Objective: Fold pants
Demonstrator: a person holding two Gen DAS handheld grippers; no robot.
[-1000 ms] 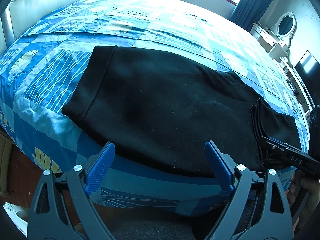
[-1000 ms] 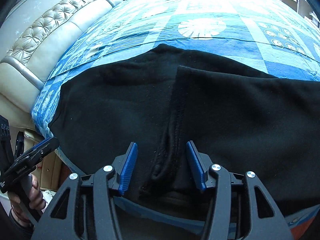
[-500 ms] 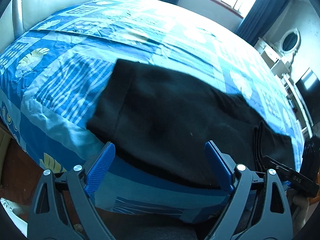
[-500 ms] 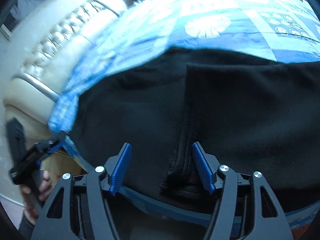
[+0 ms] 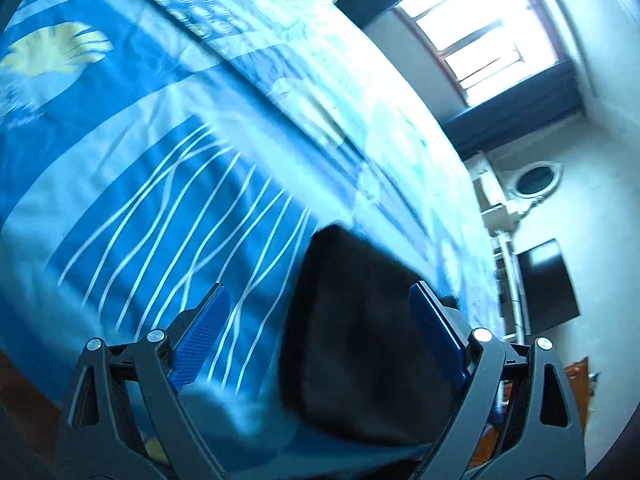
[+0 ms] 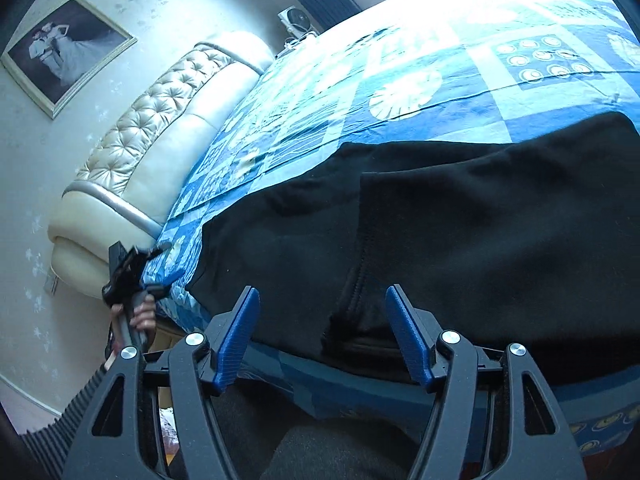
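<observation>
Pants (image 6: 460,232), black, lay partly folded on the bed (image 6: 400,76), one layer doubled over; further folds seemingly remained. Both the left gripper (image 5: 316,336) and right gripper (image 6: 324,336) gaped wide, holding nothing, near the bed's edge.

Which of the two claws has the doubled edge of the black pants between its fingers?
The right claw: the thick folded edge of the pants lies between its open fingers. The left claw is open too, at the pants' end over the blue bedcover.

The black pants (image 6: 460,232) lie flat across the lower right of the frame, one part folded over the other.
</observation>
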